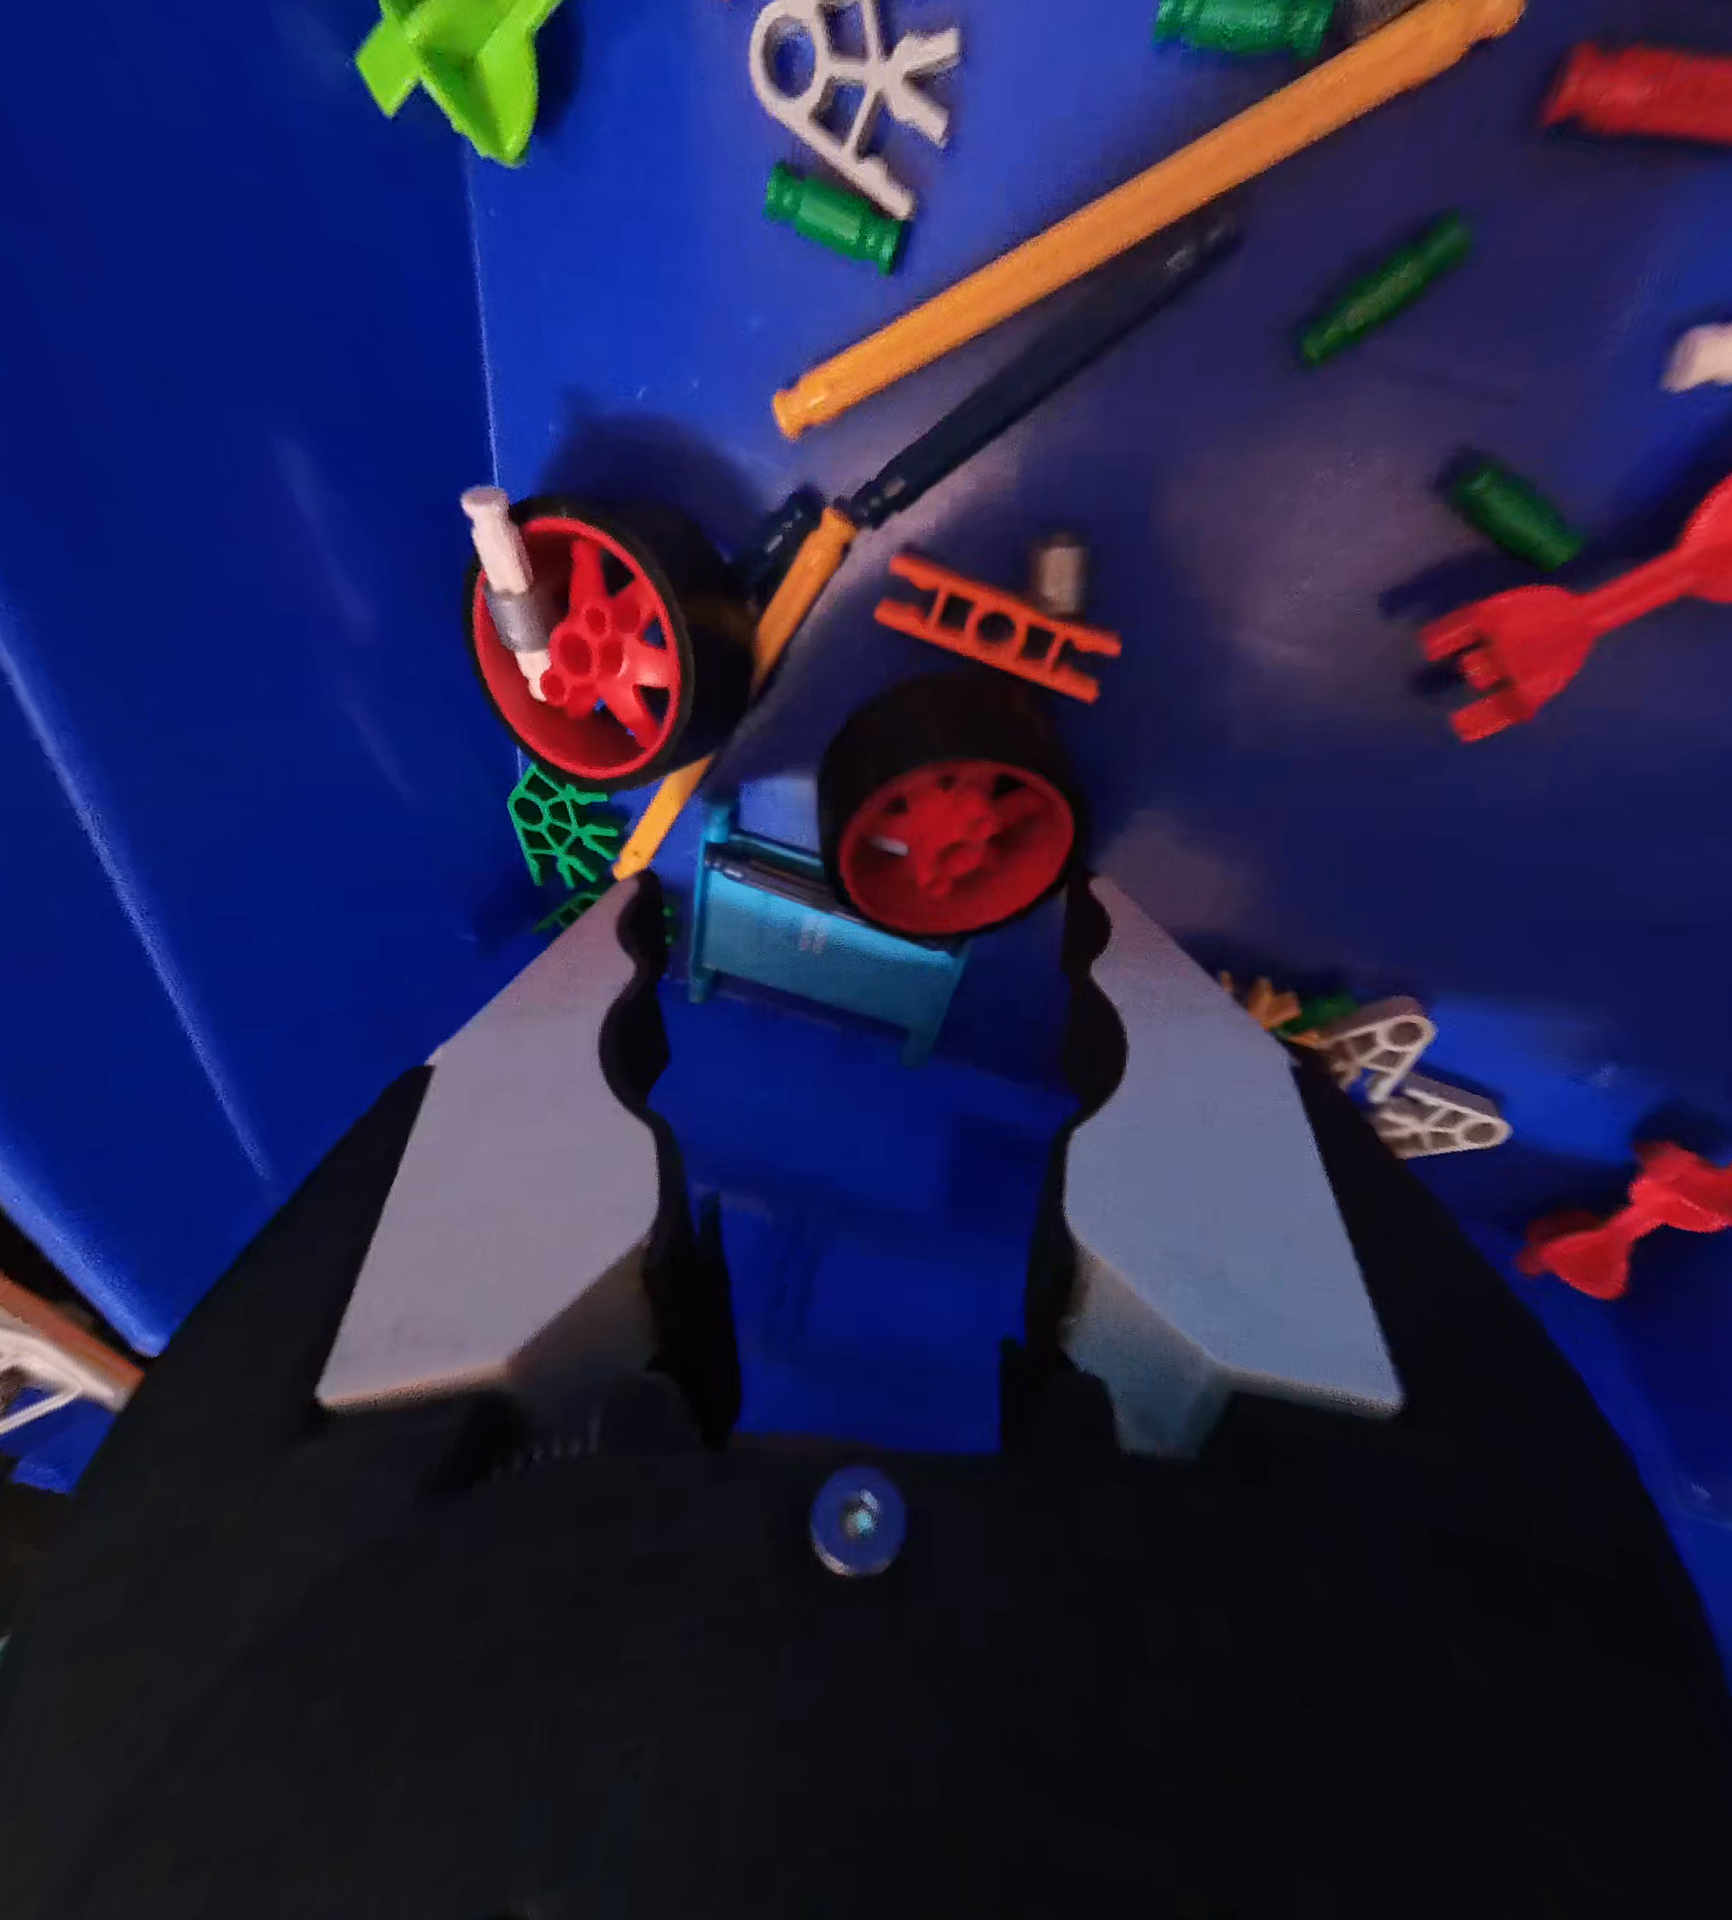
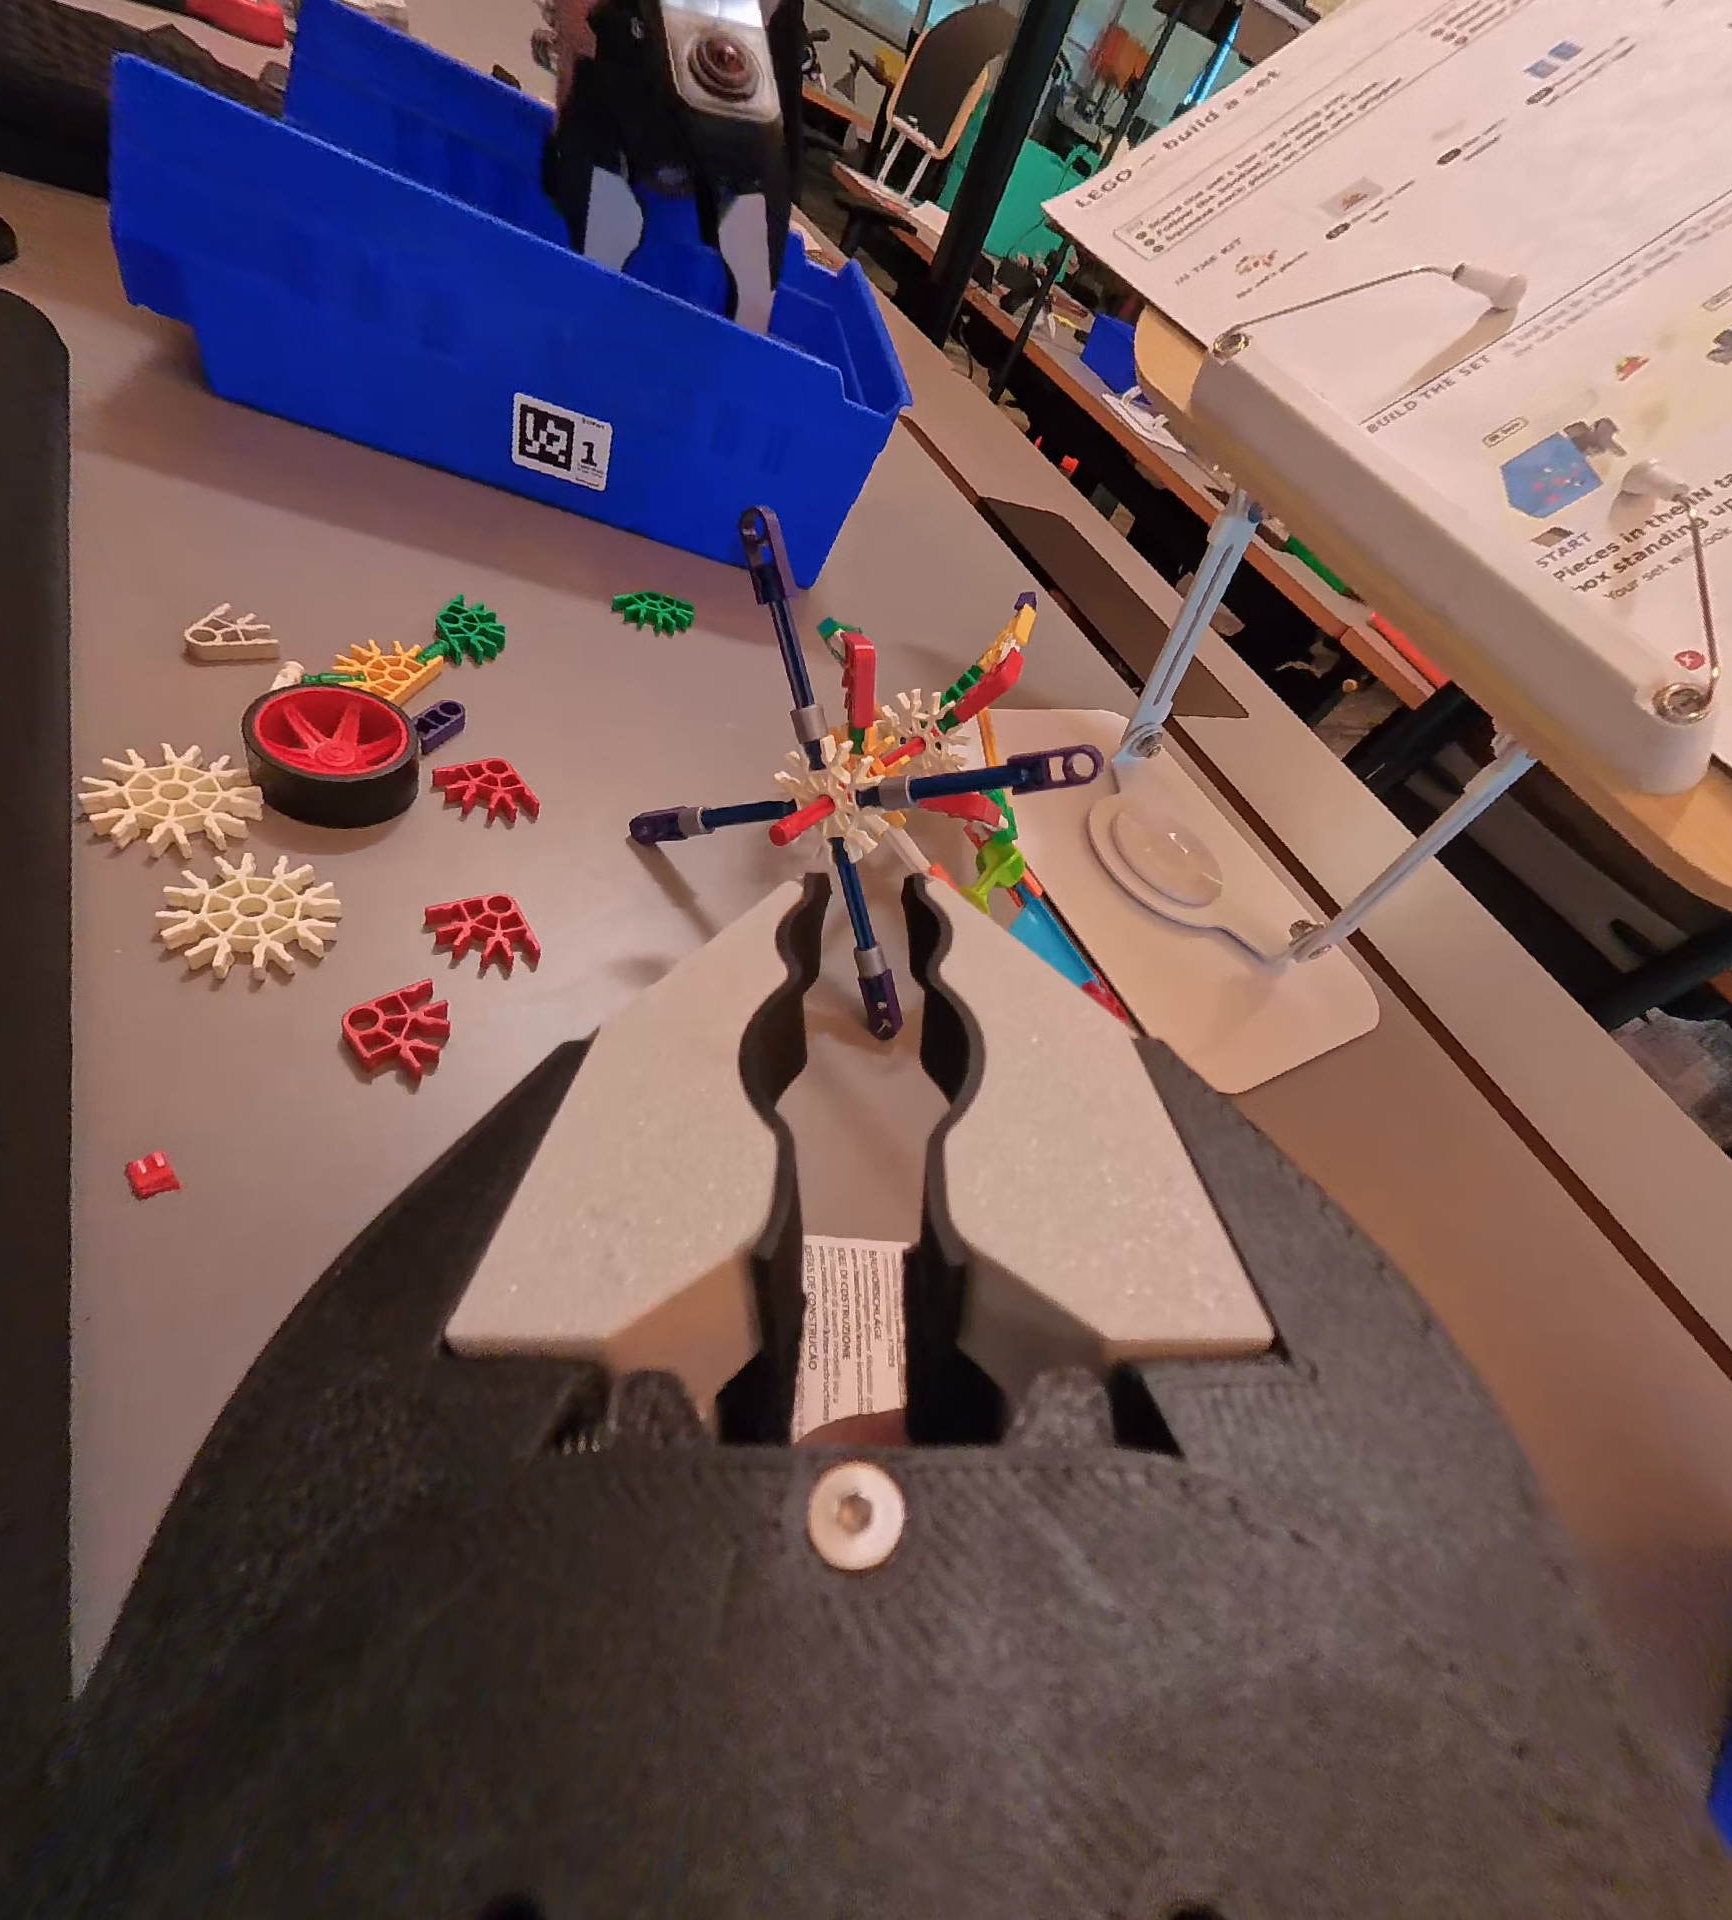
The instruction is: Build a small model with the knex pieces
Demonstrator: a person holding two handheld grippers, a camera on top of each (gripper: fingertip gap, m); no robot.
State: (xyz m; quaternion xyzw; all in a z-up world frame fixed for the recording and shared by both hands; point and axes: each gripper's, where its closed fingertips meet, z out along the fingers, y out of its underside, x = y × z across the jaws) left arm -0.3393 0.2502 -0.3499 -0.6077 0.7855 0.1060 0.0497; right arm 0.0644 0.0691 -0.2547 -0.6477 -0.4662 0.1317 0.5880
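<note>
**Left tongs in bin, right over tabletop**

Left tongs (image 1: 862,914): jaws apart, empty, just above a red-hubbed wheel (image 1: 950,810) inside the blue bin (image 1: 166,623).
Right tongs (image 2: 864,904): narrowly parted around a blue rod (image 2: 860,914), contact unclear; rod model (image 2: 841,795) on tabletop (image 2: 633,675).

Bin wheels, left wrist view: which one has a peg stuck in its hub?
The wheel against the bin wall, upper left of the left gripper: a white-grey peg projects from it. The nearer wheel has none.
</note>
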